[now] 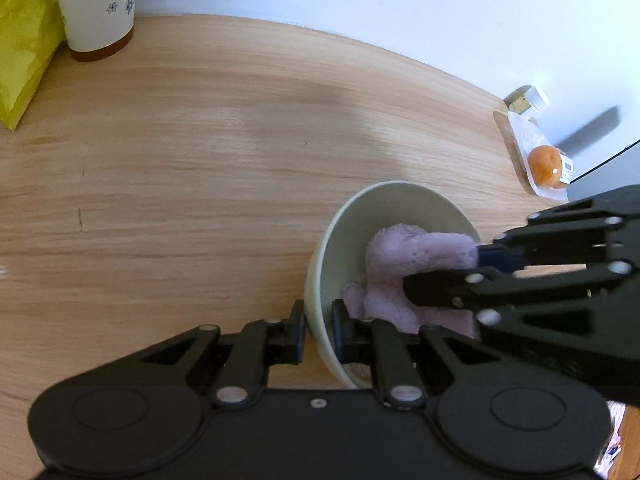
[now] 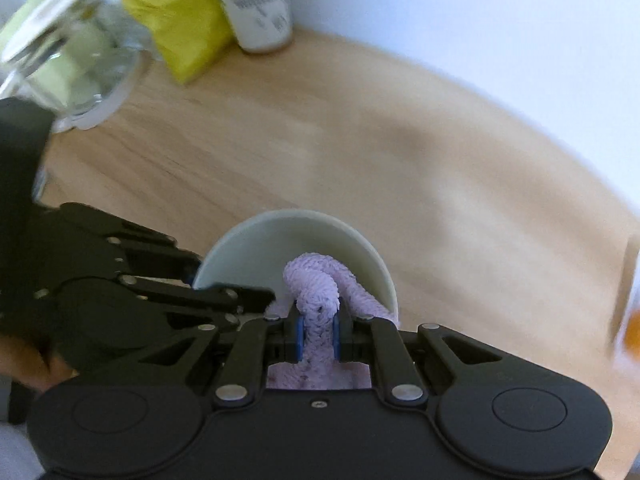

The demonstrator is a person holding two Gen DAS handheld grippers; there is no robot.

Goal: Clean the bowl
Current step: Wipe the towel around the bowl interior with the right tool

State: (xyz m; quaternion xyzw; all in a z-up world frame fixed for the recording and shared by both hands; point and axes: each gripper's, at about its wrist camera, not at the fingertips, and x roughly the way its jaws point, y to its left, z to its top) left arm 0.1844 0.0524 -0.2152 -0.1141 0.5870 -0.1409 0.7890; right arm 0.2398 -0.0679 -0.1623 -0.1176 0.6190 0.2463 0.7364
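Pale green bowl (image 1: 352,236) sits tilted on my wooden table (image 1: 200,160), its near rim pinched by my left gripper (image 1: 318,330); my right gripper (image 2: 318,334) clenches the lilac cloth (image 2: 320,284) pressed inside it; bare wood spreads wide beyond the far rim

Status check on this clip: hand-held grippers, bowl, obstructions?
Left hand-held gripper shut on bowl rim. Right hand-held gripper shut on cloth, pressed inside bowl. Nothing blocking; cup and bag sit far back.

Wooden table (image 1: 200,152) — cup (image 1: 98,4), yellow bag (image 1: 22,52)
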